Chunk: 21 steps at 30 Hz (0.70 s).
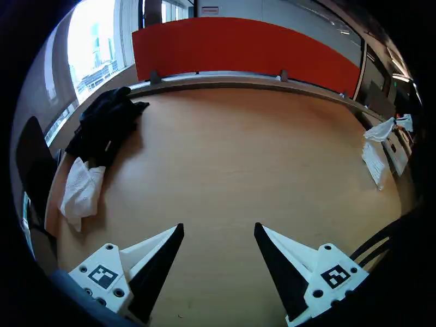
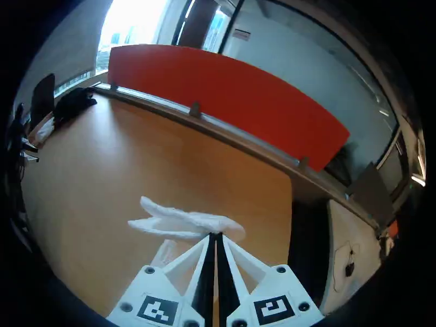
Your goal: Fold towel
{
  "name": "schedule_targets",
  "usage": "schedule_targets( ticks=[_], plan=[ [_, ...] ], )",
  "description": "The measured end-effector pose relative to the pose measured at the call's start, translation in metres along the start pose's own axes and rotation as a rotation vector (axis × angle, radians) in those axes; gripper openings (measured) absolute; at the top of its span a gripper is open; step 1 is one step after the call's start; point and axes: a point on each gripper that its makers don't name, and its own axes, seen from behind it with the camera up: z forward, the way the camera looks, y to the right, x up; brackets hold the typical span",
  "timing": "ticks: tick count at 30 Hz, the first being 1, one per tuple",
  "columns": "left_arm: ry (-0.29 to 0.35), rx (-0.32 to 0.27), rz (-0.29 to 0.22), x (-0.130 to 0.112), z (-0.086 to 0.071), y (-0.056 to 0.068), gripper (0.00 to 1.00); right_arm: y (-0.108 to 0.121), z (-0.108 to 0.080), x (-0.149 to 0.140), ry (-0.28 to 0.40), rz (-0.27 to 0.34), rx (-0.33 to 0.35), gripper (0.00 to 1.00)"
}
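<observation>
In the right gripper view my right gripper [image 2: 216, 235] is shut on a bunched edge of the white towel [image 2: 185, 222], which sticks out ahead of the fingertips above the wooden table [image 2: 136, 163]. More of the towel hangs below to the left. In the left gripper view that same white towel [image 1: 377, 150] is at the far right edge of the table, its upper part raised. My left gripper [image 1: 218, 231] is open over bare tabletop [image 1: 234, 158], far from the towel, with nothing between its fingers.
A heap of black clothing [image 1: 106, 122] and a crumpled white cloth [image 1: 82, 191] lie at the table's left side. A red partition [image 1: 240, 46] runs along the far edge. A dark chair [image 1: 32, 163] stands left; windows are behind.
</observation>
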Motion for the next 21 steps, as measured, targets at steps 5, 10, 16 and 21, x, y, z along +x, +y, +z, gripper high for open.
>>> schedule_targets(
  ticks=[5, 10, 16, 21],
  plan=[
    [-0.007, 0.0, 0.006, -0.004, -0.001, 0.0, 0.96, 0.005, -0.003, -0.043, -0.06, 0.068, -0.012, 0.06],
    [-0.009, -0.002, 0.013, -0.005, -0.001, 0.001, 0.96, 0.006, -0.002, -0.069, -0.099, 0.115, -0.015, 0.06],
    [-0.008, -0.001, 0.013, -0.005, -0.002, 0.0, 0.96, 0.008, -0.002, -0.086, -0.134, 0.125, -0.022, 0.05],
    [-0.01, 0.001, 0.012, -0.006, -0.002, -0.002, 0.96, 0.008, -0.001, -0.099, -0.166, 0.128, -0.026, 0.05]
  ],
)
